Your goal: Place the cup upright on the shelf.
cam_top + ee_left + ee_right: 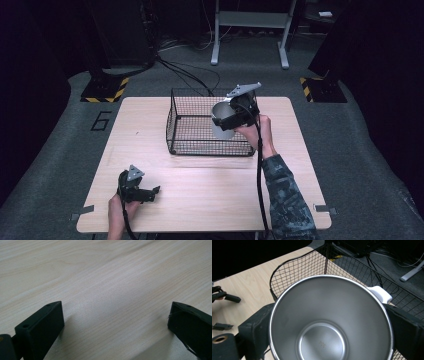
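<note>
Up above the wire basket [210, 122], the right gripper [235, 116] has its fingers clamped on a steel cup [329, 322], one on each outer side. Nearer than the basket, the left gripper [145, 192] rests on the surface [210, 185], fingers spread wide, empty.

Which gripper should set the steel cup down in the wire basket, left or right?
Right. The right gripper is already shut on the steel cup and holds it over the wire basket. The left gripper sits open, low over the table's near edge, well short of the basket.
</note>
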